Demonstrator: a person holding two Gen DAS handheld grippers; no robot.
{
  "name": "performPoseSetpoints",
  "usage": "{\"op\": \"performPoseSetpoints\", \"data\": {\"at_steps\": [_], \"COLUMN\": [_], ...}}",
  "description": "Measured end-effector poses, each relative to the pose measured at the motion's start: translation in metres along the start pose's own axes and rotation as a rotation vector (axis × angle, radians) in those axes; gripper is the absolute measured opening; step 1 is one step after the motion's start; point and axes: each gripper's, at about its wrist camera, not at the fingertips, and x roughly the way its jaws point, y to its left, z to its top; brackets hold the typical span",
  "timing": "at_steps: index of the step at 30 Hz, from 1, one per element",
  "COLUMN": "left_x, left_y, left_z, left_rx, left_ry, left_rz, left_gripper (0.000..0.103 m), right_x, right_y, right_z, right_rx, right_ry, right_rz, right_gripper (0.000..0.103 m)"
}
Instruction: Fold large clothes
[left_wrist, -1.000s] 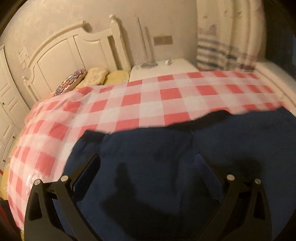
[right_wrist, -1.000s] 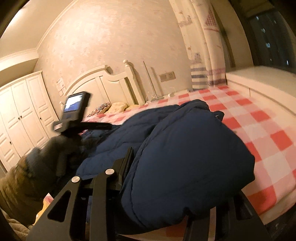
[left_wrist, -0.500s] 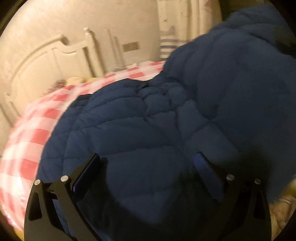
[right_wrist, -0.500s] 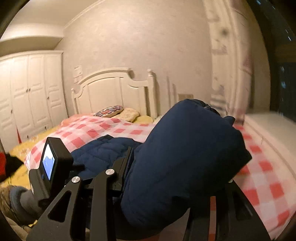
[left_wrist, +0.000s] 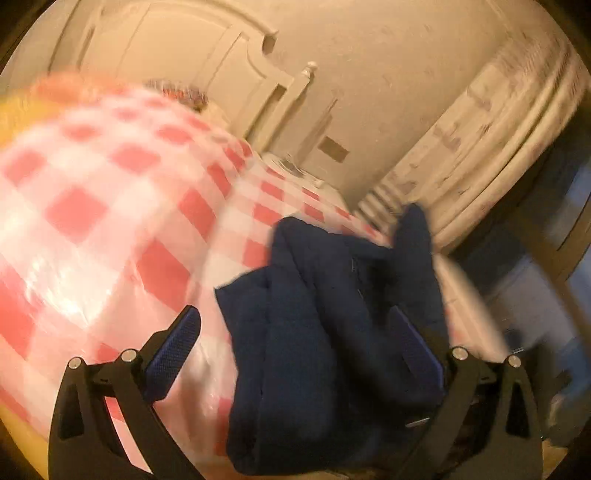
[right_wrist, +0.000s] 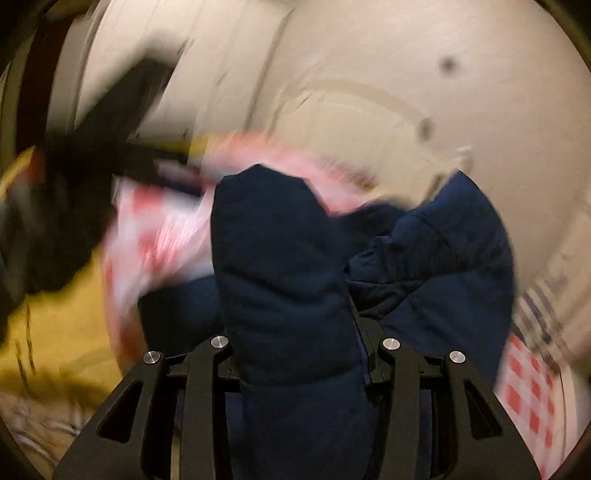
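A large navy padded jacket (left_wrist: 332, 332) lies bunched on the red and white checked bed cover (left_wrist: 92, 206). My left gripper (left_wrist: 295, 347) is open, its jaws wide apart; the jacket's edge lies between them against the right finger (left_wrist: 417, 347). In the right wrist view a thick fold of the jacket (right_wrist: 288, 280) stands up between the fingers of my right gripper (right_wrist: 299, 354), which is shut on it. More of the jacket (right_wrist: 443, 258) bulges to the right. Both views are motion-blurred.
A white headboard (left_wrist: 236, 66) and a beige wall stand behind the bed. Pale curtains (left_wrist: 480, 155) hang at the right. Yellow bedding (right_wrist: 55, 332) lies at the left of the right wrist view, with a dark blurred shape (right_wrist: 55, 206) above it.
Both grippers have swung sharply and the views are tilted. The jacket has been pulled together from a spread sheet into a bunched pile. The right gripper still holds its fold.
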Motion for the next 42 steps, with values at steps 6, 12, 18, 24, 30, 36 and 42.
{"op": "performPoseSetpoints", "data": {"at_steps": [6, 12, 18, 24, 30, 36, 42], "left_x": [0.031, 0.096, 0.153, 0.191, 0.171, 0.151, 0.103], "left_y": [0.017, -0.026, -0.081, -0.118, -0.106, -0.125, -0.157], "left_z": [-0.002, 0.019, 0.052, 0.045, 0.04, 0.039, 0.041], "left_rx": [-0.133, -0.027, 0.188, 0.42, 0.387, 0.379, 0.449], "left_ry": [0.102, 0.264, 0.408, 0.535, 0.454, 0.37, 0.236], "left_rz": [-0.196, -0.247, -0.173, -0.04, -0.108, -0.094, -0.078], "left_gripper": [0.101, 0.101, 0.101, 0.062, 0.025, 0.017, 0.01], "right_x": [-0.002, -0.022, -0.028, -0.035, -0.083, -0.071, -0.059], "right_y": [-0.001, 0.008, 0.024, 0.025, -0.006, -0.034, -0.031], "right_z": [-0.005, -0.008, -0.016, -0.013, -0.062, -0.123, -0.121], "right_rx": [-0.022, -0.036, -0.124, -0.197, -0.093, 0.142, 0.141], "right_ry": [-0.023, -0.092, -0.117, -0.098, -0.081, 0.04, 0.059], "right_rz": [-0.026, -0.039, -0.064, -0.09, -0.126, -0.113, -0.179], "right_gripper": [0.046, 0.046, 0.046, 0.078, 0.092, 0.096, 0.098]}}
